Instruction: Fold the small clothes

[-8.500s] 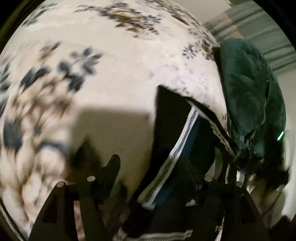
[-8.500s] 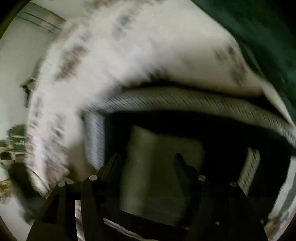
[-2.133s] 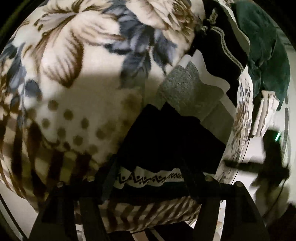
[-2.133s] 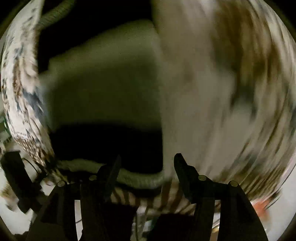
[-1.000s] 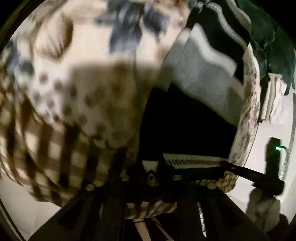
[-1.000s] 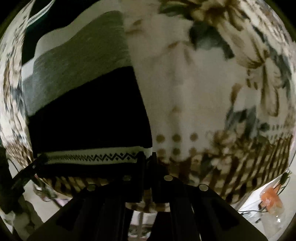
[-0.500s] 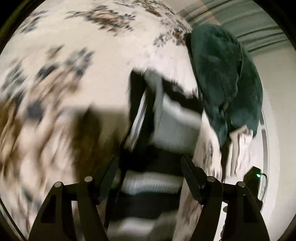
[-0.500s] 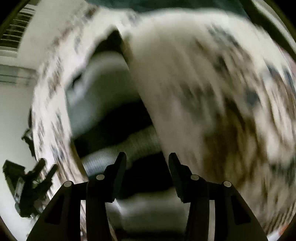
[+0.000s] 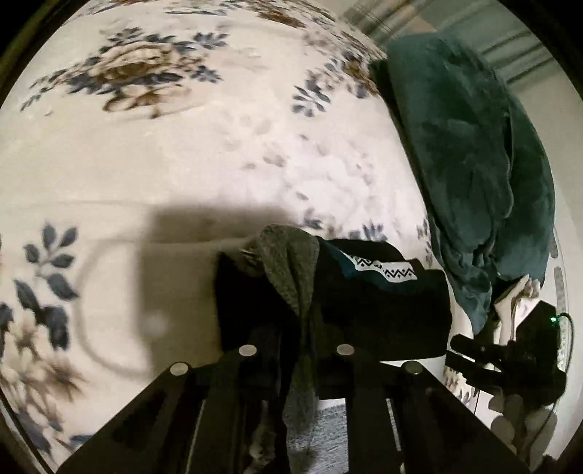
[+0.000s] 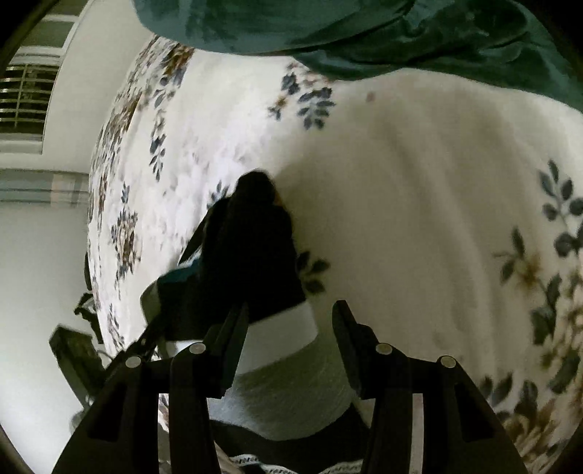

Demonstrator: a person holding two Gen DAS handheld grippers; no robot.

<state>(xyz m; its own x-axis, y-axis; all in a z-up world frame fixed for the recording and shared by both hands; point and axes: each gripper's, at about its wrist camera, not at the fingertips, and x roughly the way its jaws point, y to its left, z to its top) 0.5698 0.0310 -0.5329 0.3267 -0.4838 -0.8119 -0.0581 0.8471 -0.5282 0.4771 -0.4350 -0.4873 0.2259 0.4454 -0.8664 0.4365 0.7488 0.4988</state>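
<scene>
A small black knitted garment (image 9: pixel 382 302) with a white zigzag band (image 9: pixel 382 270) lies bunched on the floral blanket (image 9: pixel 182 164). My left gripper (image 9: pixel 299 328) is shut on its grey knit edge (image 9: pixel 291 262), which runs up between the fingers. In the right wrist view the same garment (image 10: pixel 247 255) shows its white band (image 10: pixel 280 339) and a grey band below. My right gripper (image 10: pixel 289 321) is open above those bands, and its fingers (image 10: pixel 237 328) press on nothing.
A dark green plush blanket (image 9: pixel 473 164) is heaped along the bed's far side, also at the top of the right wrist view (image 10: pixel 364 29). The other hand's black gripper (image 9: pixel 510 357) with a green light sits at the right. The bed's edge and pale floor are at left (image 10: pixel 36 273).
Both grippers have swung from the blanket's patterned border up over the bed. The left jaws, wide half a second ago, have shut on the grey edge. The right jaws, shut a second ago, stand apart.
</scene>
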